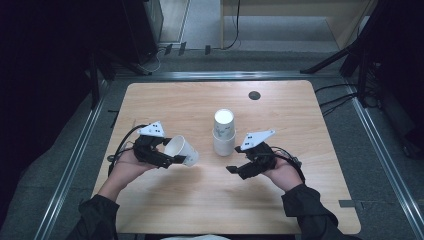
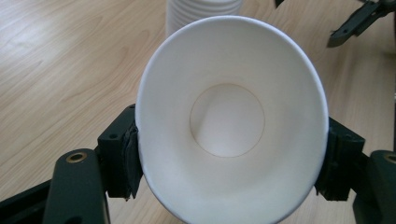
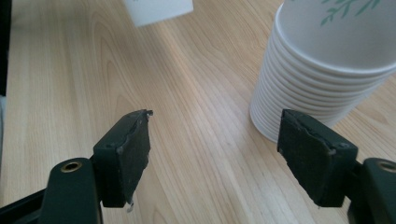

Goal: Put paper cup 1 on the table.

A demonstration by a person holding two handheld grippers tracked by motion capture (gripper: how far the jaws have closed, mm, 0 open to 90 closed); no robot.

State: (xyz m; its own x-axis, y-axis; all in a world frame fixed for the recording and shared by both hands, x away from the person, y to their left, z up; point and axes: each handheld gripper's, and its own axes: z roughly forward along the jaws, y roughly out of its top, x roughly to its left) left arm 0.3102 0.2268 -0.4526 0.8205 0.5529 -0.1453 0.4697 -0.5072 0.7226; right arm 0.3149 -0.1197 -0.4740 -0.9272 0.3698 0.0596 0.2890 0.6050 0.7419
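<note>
Left hand (image 1: 126, 167): it is coming in from the bottom of the high view and is carrying the left gripper (image 1: 176, 160) over the left half of the table (image 1: 190, 100).
Left gripper state: its two black jaws are pressing on a single paper cup (image 1: 182, 150), one jaw on each side of the cup wall just under the rim. In the left gripper view the rim is looking squeezed into an oval between the pads (image 2: 128, 156).
Single paper cup: it is lying on its side in the grip, not standing. Its open mouth is facing back toward the left gripper camera, so the white inside and the round bottom (image 2: 227, 120) are showing. I cannot tell if it is touching the table or is hanging a little over it.
Stack of cups (image 1: 223, 133): it is standing upright near the middle of the table, to the right of the held cup and apart from it. Many rims are sitting one over the other, and a green leaf print (image 3: 348, 8) is showing on the top cup in the right gripper view.
Right gripper (image 1: 235, 170): it is hovering low over the wood, just right of the stack and a little nearer to the person. Its jaws are standing apart and nothing is between them; the stack is beside the right pad (image 3: 308, 151), not inside the gap.
Right hand (image 1: 282, 172): it is holding the right gripper from the lower right, with a dark sleeve (image 1: 310, 212) behind it.
Far side of table: a small dark round hole (image 1: 254, 95) is sitting near the far edge.
</note>
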